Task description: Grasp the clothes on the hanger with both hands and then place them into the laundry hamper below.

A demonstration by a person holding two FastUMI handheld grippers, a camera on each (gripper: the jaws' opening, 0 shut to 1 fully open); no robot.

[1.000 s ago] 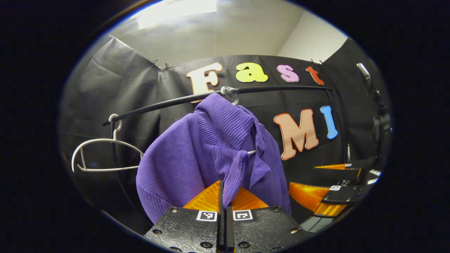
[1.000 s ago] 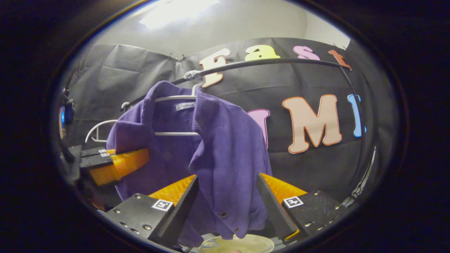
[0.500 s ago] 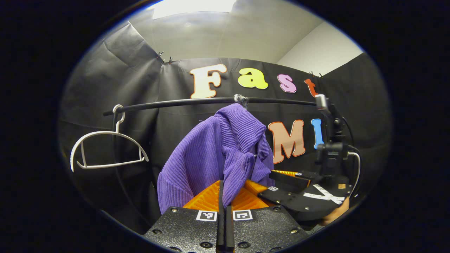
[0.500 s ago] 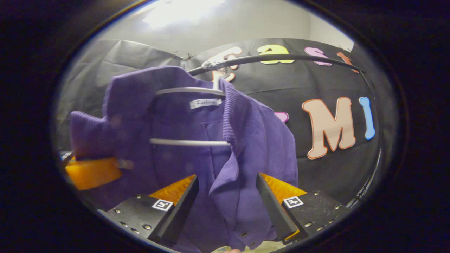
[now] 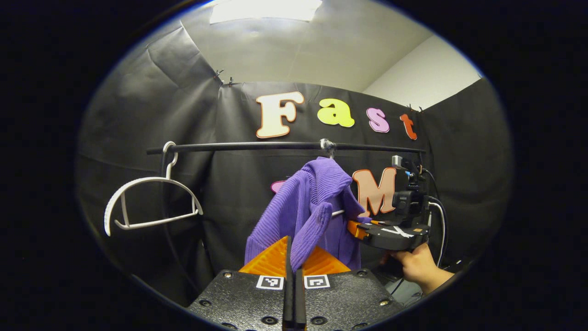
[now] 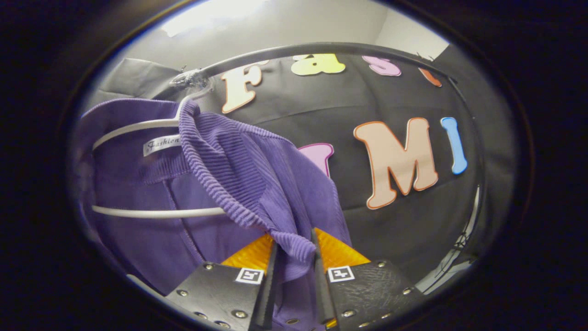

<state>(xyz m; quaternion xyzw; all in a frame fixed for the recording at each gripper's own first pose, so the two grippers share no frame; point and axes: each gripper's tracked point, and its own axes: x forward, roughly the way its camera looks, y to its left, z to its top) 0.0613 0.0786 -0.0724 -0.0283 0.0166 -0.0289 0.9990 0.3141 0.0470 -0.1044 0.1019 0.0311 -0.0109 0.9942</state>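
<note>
Black rail (image 5: 257, 147), hung purple cardigan (image 5: 298, 207) pinched by both grippers' fingers (image 6: 337, 250).

The right claw (image 6: 294, 246) pinches the purple cardigan's (image 6: 257, 184) ribbed front edge, white hanger (image 6: 151, 212) inside it.

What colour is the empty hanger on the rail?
White: the empty hanger hangs from the black rail, clearest in the left gripper view.
</note>
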